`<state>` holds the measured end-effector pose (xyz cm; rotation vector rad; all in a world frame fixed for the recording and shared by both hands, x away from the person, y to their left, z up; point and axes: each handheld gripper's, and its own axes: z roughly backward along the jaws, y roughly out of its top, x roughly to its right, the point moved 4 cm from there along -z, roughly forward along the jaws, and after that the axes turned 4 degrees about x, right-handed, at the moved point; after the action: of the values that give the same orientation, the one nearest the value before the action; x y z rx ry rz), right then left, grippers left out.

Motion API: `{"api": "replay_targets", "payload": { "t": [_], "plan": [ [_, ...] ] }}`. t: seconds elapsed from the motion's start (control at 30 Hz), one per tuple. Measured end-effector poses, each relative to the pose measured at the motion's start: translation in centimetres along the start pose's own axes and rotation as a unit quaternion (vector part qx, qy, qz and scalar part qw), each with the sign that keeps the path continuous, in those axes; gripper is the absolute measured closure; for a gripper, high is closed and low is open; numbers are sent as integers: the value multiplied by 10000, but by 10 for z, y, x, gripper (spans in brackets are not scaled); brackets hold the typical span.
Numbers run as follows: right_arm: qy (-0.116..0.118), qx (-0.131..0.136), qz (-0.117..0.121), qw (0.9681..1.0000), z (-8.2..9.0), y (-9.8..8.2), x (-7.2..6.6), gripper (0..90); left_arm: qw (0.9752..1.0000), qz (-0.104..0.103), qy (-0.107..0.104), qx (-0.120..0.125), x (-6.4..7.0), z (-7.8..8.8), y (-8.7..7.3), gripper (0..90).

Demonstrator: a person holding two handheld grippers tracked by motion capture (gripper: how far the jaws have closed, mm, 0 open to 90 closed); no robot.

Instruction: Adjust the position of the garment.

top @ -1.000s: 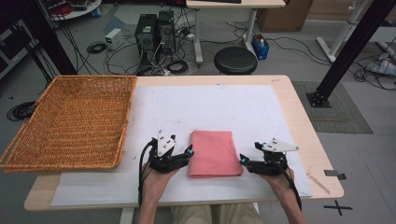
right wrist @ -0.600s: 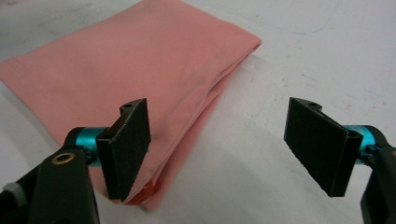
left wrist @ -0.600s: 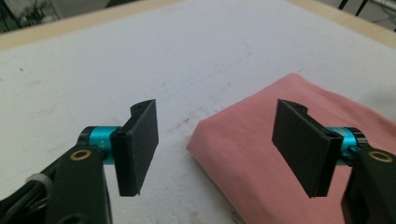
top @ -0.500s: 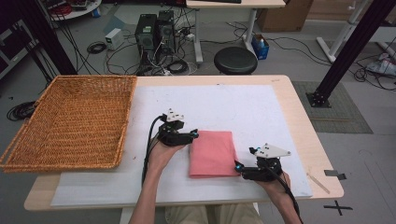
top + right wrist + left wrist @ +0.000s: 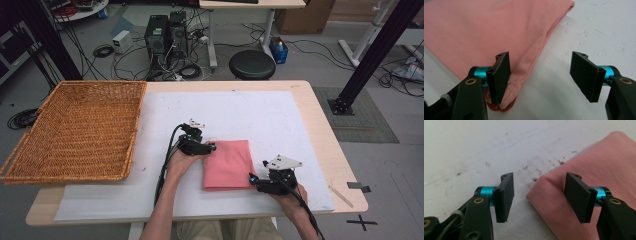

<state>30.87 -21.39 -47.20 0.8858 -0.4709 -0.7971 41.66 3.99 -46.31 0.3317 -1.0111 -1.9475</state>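
A folded pink cloth lies flat on the white sheet. My left gripper is at the cloth's far left corner. In the left gripper view that corner lies between the open jaws of the left gripper, which have just been closing, and no pad presses on it. My right gripper is low at the near right corner. Its jaws have just been closing too. In the right gripper view the cloth's hem runs beside the left pad of the right gripper, ungripped.
A large wicker basket sits at the table's left. A thin wooden stick lies near the right front corner. Beyond the far edge stand a black stool and computer cases with cables on the floor.
My left gripper moved away from the person, from the cloth's near left side to its far left corner. The right gripper has barely shifted. The cloth has not moved.
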Motion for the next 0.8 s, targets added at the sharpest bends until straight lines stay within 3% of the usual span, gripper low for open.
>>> {"api": "replay_targets", "payload": {
  "t": [0.03, 0.2, 0.37, 0.57, 0.7, 0.8],
  "plan": [
    [21, 25, -107, 9999, 0, -1, 1, 328, 10000, -7, -6, -30, 0, -1, -1, 411],
    [33, 75, -166, 9998, 0, -3, 2, 328, 9999, -66, 44, -71, 1, -4, -6, 412],
    [10, 88, -143, 9999, 0, -3, 1, 328, 9992, -365, 147, -88, 9, -4, -8, 439],
    [-20, 103, -120, 9999, 1, -3, 0, 328, 9993, -314, 206, -10, 11, -3, -10, 464],
    [-36, 116, -103, 9999, 1, -3, 0, 328, 9987, -362, 346, -27, 12, -4, -10, 409],
    [-31, 132, -84, 9999, 1, -3, 0, 328, 9990, -393, 207, -39, 14, -3, -9, 442]
  ]
}}
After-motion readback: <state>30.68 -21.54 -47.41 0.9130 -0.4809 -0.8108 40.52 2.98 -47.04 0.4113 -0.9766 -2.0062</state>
